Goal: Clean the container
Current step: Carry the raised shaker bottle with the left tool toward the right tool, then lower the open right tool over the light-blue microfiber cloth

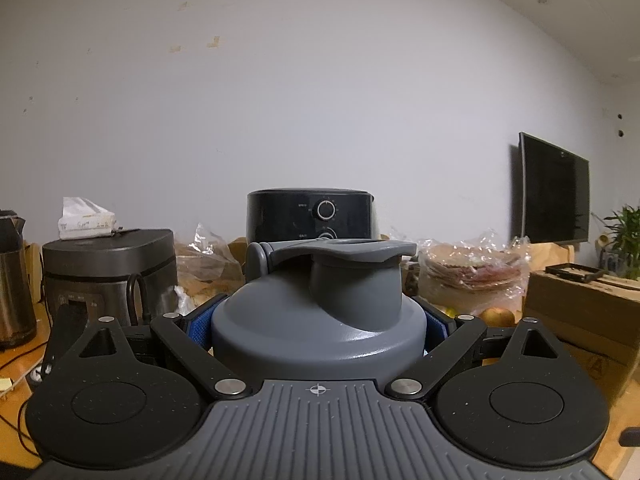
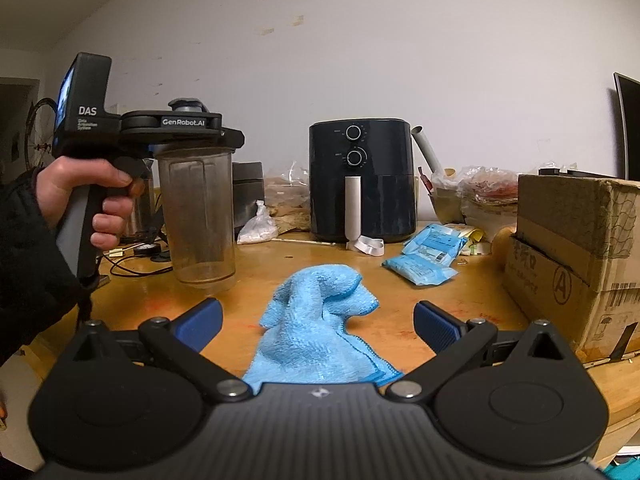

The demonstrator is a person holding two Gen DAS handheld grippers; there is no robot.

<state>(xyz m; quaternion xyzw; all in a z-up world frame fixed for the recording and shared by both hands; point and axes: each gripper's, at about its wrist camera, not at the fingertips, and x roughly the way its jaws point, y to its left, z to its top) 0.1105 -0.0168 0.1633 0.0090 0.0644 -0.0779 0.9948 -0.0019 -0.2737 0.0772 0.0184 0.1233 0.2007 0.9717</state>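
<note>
A clear, cloudy plastic container (image 2: 200, 216) with a grey flip-top lid (image 1: 356, 280) stands upright at the table's left. My left gripper (image 1: 318, 320) is shut on the lid, blue pads pressed against both sides. In the right wrist view that left gripper (image 2: 188, 132) sits level at the container's top, held by a person's hand (image 2: 88, 192). I cannot tell whether the container's base touches the table. A light blue cloth (image 2: 316, 300) lies crumpled on the wooden table (image 2: 248, 304). My right gripper (image 2: 318, 322) is open, its fingers either side of the cloth's near part.
A black air fryer (image 2: 362, 180) stands behind the cloth, with blue packets (image 2: 428, 256) to its right. A large cardboard box (image 2: 576, 248) fills the right edge. A rice cooker (image 1: 108, 276), a kettle (image 1: 12, 280) and cables (image 2: 132, 260) crowd the left back.
</note>
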